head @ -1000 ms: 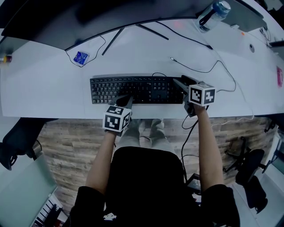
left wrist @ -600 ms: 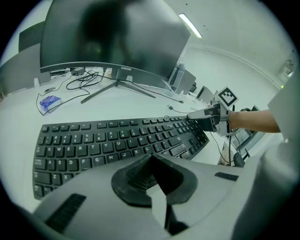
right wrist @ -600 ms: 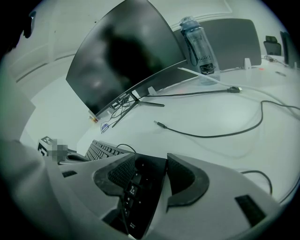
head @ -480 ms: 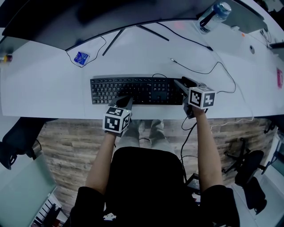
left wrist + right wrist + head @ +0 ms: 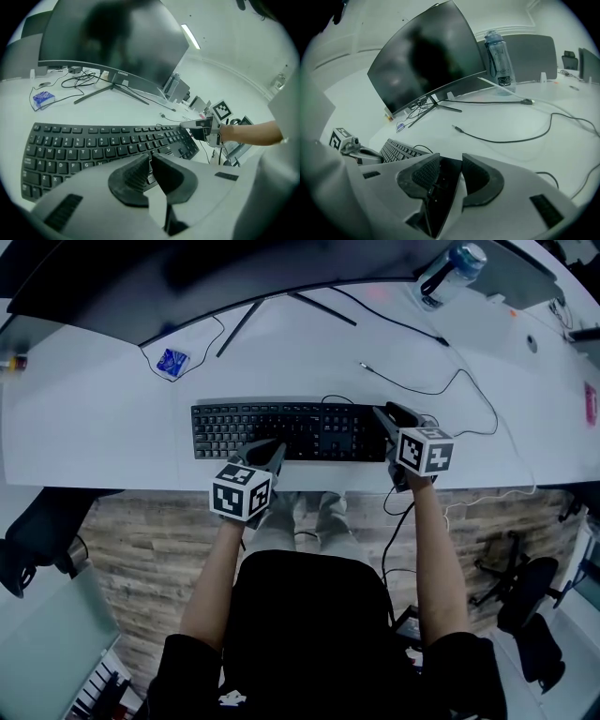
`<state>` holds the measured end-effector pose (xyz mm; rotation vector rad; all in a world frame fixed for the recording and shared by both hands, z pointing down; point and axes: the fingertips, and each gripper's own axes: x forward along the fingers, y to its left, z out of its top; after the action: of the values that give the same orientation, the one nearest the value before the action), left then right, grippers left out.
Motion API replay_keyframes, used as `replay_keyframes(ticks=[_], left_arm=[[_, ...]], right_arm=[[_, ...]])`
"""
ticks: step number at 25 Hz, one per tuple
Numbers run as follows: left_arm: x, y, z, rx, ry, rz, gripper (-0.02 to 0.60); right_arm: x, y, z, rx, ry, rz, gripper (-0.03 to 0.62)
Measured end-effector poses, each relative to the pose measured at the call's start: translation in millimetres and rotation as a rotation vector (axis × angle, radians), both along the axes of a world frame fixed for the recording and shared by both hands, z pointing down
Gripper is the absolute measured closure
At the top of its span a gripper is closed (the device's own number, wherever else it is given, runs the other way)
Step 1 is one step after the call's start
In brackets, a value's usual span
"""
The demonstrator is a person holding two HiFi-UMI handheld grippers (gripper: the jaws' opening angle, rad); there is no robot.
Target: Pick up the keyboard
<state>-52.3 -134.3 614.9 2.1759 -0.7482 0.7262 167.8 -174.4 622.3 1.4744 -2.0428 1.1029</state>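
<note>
Since the earlier frame, the left claw [image 5: 267,448] had been turned slightly and its marker cube shifted a little to the left, while the keyboard [image 5: 281,430] was left lying where it was. The jaws of the right claw [image 5: 394,414] had just been closing.

A white counter [image 5: 94,418] was seen across the head view, with the black keyboard lying flat near its near edge. A curved monitor [image 5: 187,277] was set along the far side, a water bottle [image 5: 452,268] at the far right, and a blue packet [image 5: 172,362] at the far left. A loose cable [image 5: 422,385] was trailed beyond the keyboard. A wood-patterned floor [image 5: 150,549] and an office chair [image 5: 525,596] were shown only in the head view.

In the left gripper view, the left claw's jaws were pressed together, nothing being pinched, with their tips at the keyboard's near edge. The right claw's marker cube [image 5: 221,110] was also caught there.

In the right gripper view, the right claw's jaws were partly spread, with the keyboard's dark right end between them; no firm press of the pads could be made out. The bottle was shown upright beside the monitor.
</note>
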Motion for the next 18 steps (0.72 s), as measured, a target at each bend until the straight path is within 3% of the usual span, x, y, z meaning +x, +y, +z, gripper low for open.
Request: replay_keyframes(ticks=[4,10,13,18], left_arm=[[3,4,-3,0.011,0.0,0.006,0.571],[8,-8,-23,0.119,-0.002,0.061,0.567],[15,-17,-31,0.135,0.01,0.102,0.498],[27,-37,-43,0.19,-0.012,0.183,0.471]], right_arm=[[-1,-1,-8,0.04,0.009,0.009,0.447],[-2,-2,-19,0.088,0.043,0.008,0.447],[-2,-1,-23,0.107,0.059,0.008,0.447],[-3,0,-28,0.131,0.074,0.008,0.448]])
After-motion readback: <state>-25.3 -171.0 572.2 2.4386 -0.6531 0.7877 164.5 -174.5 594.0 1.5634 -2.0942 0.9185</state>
